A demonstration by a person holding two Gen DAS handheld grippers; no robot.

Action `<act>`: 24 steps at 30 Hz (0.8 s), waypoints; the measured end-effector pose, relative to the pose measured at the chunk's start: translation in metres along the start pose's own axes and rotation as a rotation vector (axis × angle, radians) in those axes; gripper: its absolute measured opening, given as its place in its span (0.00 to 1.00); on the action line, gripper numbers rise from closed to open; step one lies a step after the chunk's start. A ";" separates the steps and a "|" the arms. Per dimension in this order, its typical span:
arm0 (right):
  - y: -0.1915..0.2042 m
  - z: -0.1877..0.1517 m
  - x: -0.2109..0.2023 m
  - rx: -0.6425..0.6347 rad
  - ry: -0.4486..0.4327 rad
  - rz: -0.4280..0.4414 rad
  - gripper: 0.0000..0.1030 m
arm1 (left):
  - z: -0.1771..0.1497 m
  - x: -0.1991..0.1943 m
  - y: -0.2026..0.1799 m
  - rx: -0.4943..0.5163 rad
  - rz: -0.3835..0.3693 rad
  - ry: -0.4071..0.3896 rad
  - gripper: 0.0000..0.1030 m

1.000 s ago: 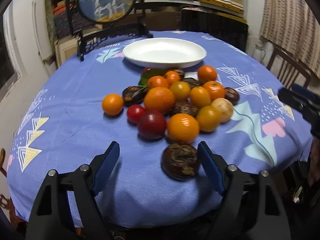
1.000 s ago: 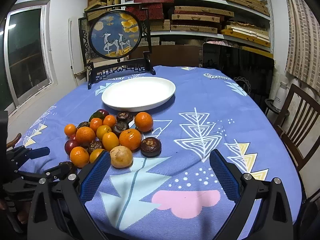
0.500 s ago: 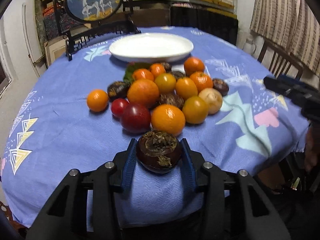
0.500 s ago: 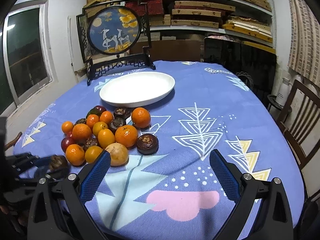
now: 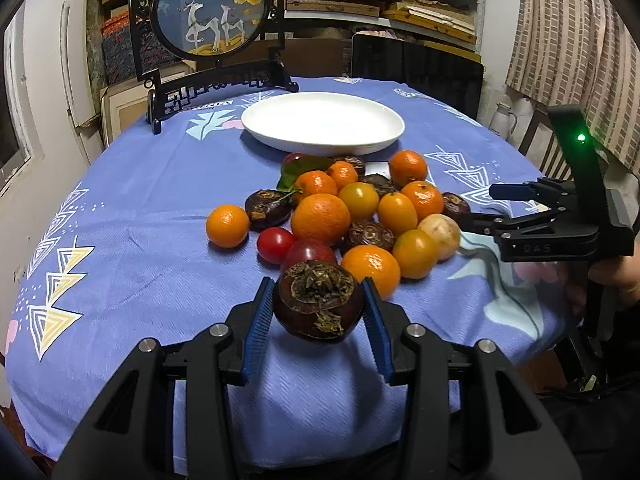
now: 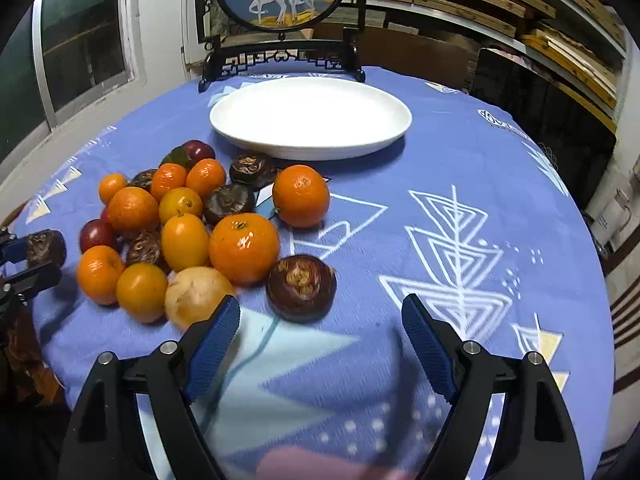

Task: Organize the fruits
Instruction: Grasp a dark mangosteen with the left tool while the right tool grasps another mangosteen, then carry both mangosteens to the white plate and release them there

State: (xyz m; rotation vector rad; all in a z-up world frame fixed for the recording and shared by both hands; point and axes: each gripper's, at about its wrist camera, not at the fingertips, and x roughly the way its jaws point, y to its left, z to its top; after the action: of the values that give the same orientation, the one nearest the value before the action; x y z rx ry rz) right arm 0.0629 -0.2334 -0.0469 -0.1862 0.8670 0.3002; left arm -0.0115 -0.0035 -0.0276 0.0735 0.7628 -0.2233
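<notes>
- Clamped in my left gripper was a dark brown mangosteen, its blue pads pressed to both sides of the fruit, low in the centre of the left wrist view.
- That mangosteen hung clear of the blue patterned tablecloth, its dried calyx facing up, just in front of the fruit pile.
- From the right wrist view I saw the same gripper at the far left edge of the frame, the held mangosteen showing between its fingers.
- My right gripper stood wide open at the bottom of its own view, holding nothing, low over the cloth.
- Between and just beyond its spread fingers lay another dark mangosteen on the table, at the right edge of the pile.
- Beside my right gripper's left pad sat a pale tan round fruit; whether they touched I could not tell.
- Oranges, yellow-orange fruits, more dark mangosteens and a few red ones made up the pile, left of centre in the right wrist view.
- One large orange sat at the pile's upper right, near the white plate.
- That plate held nothing and stood in the upper middle of both views, in front of a round framed deer picture on a black stand.
</notes>
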 end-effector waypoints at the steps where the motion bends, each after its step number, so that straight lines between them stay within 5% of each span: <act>1: 0.001 0.002 0.006 0.002 0.014 0.004 0.79 | 0.001 0.002 0.001 -0.003 0.001 0.003 0.42; 3: 0.003 0.007 0.015 0.003 0.042 0.025 0.70 | 0.003 0.005 0.003 -0.005 0.004 0.006 0.42; 6: 0.006 0.011 0.022 -0.002 0.066 0.072 0.40 | 0.006 0.010 0.005 -0.007 0.008 0.010 0.42; 16: -0.011 0.016 -0.003 0.046 -0.004 0.109 0.39 | 0.031 0.011 0.017 -0.043 -0.022 -0.004 0.42; 24: -0.050 0.086 -0.015 0.095 -0.085 0.144 0.40 | 0.111 0.038 0.025 -0.035 -0.095 -0.027 0.42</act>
State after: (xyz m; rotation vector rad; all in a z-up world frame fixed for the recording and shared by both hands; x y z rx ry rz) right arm 0.1322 -0.2590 0.0216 -0.0222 0.8097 0.3975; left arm 0.0962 -0.0017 0.0254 0.0006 0.7434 -0.3002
